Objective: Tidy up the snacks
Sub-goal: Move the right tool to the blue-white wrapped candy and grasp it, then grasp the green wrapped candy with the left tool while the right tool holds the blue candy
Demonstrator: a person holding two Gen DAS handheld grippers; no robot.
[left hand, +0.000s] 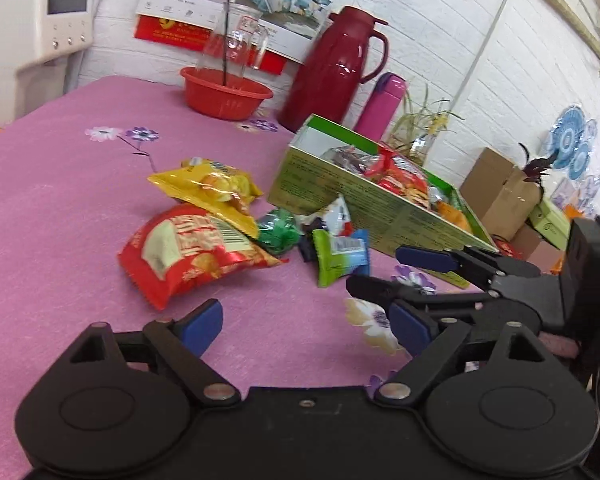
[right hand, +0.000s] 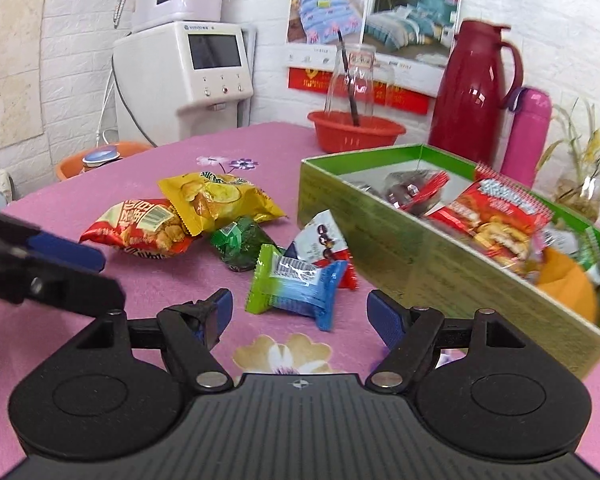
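- the green and blue snack pack (right hand: 298, 290) lies on the pink tablecloth (right hand: 172, 160), just in front of the right gripper (right hand: 300, 316).
- that gripper's blue pads are wide apart and hold nothing.
- the left gripper (left hand: 306, 320) is wide apart too, and empty.
- a red chip bag (left hand: 192, 254) and a yellow chip bag (left hand: 210, 186) lie near.
- the green box (right hand: 420, 260) holds more snacks, maybe cookies; they look blurry.

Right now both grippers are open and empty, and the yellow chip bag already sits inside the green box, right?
Not quite. The yellow chip bag lies on the pink tablecloth, outside the green box, as the right wrist view shows. The left gripper and right gripper are indeed open and empty.
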